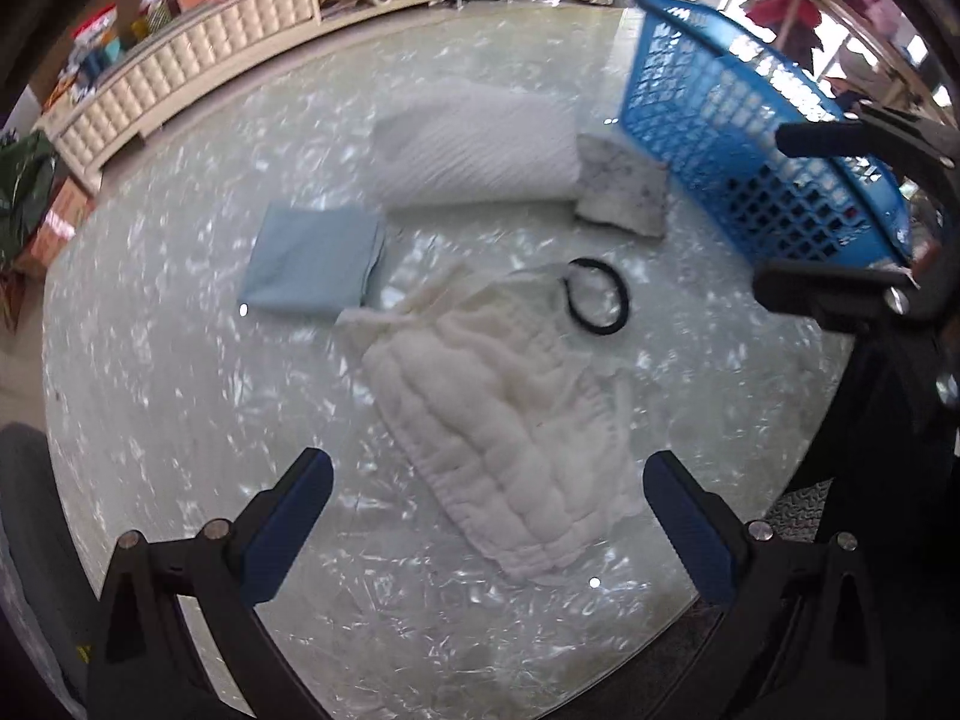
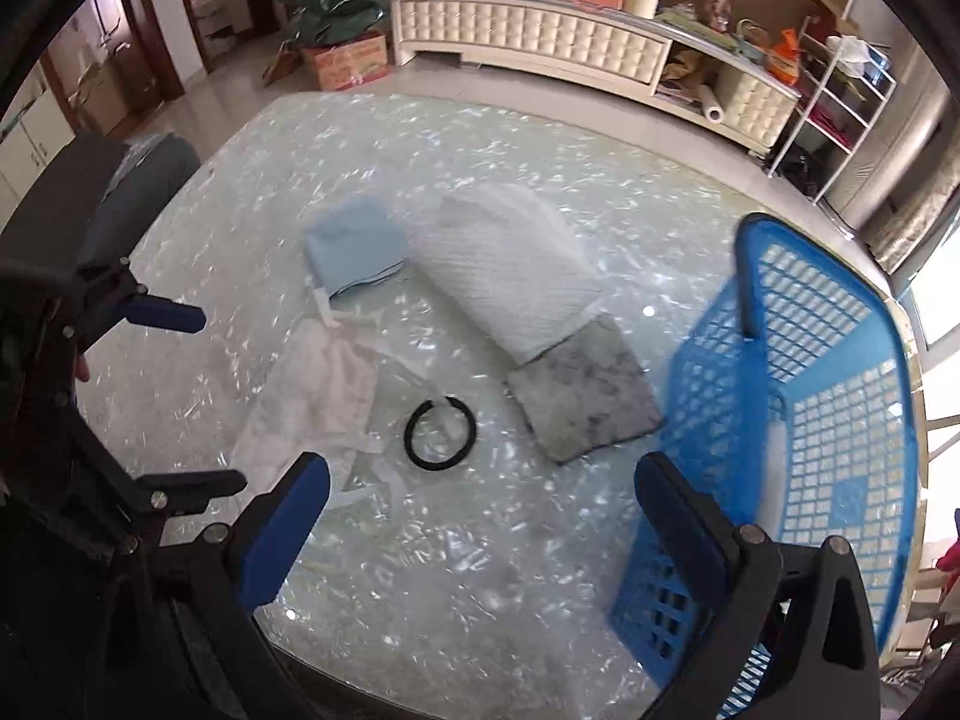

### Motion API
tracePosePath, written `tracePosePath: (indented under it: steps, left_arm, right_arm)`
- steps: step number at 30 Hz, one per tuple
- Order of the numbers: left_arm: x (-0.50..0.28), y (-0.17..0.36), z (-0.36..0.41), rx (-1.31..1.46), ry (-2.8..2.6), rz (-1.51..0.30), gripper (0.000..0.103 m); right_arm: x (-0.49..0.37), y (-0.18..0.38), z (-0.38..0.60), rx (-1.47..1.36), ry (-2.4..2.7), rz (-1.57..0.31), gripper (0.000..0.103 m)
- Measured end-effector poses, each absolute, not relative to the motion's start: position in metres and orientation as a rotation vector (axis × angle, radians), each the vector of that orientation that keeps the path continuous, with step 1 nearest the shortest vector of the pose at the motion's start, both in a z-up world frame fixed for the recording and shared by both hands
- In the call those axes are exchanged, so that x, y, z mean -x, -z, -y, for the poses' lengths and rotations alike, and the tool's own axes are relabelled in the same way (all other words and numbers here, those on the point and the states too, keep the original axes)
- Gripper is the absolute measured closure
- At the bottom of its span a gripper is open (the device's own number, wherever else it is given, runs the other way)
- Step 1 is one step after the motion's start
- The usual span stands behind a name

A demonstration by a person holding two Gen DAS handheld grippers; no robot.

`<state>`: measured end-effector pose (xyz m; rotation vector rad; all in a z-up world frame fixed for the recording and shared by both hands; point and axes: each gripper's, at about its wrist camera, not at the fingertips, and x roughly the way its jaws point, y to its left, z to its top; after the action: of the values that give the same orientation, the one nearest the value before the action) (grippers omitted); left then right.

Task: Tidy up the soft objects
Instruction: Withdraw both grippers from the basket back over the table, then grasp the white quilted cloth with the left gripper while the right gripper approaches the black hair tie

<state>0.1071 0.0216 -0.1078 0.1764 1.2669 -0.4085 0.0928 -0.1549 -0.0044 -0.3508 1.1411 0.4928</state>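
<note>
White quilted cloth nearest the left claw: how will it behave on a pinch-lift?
The white quilted cloth lies rumpled with a loose strap, so it will probably droop and unfold when lifted. It looks puffy and thin, likely light. The glossy table may let it slide if pushed; the black hair tie touching its edge could drag along.

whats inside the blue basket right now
Through the open top of the blue basket, the right wrist view shows only its lattice floor and walls, apart from a pale patch by the near wall. The bottom corner behind the right claw is hidden.
</note>
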Motion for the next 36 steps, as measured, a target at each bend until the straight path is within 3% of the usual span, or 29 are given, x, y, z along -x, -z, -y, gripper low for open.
tracePosePath:
  steps: [30,34,36]
  left_arm:
    - [-0.135,0.179,-0.012,-0.151,0.31,-1.411,0.003]
    - [-0.137,0.183,-0.004,-0.16,0.316,-1.415,0.007]
    - [-0.14,0.182,0.001,-0.149,0.314,-1.415,0.014]
  right_arm:
    - [-0.11,0.071,0.141,0.339,-0.485,-1.274,0.0]
    - [-0.113,0.073,0.144,0.337,-0.485,-1.28,0.0]
    - [-0.114,0.074,0.146,0.326,-0.489,-1.28,0.001]
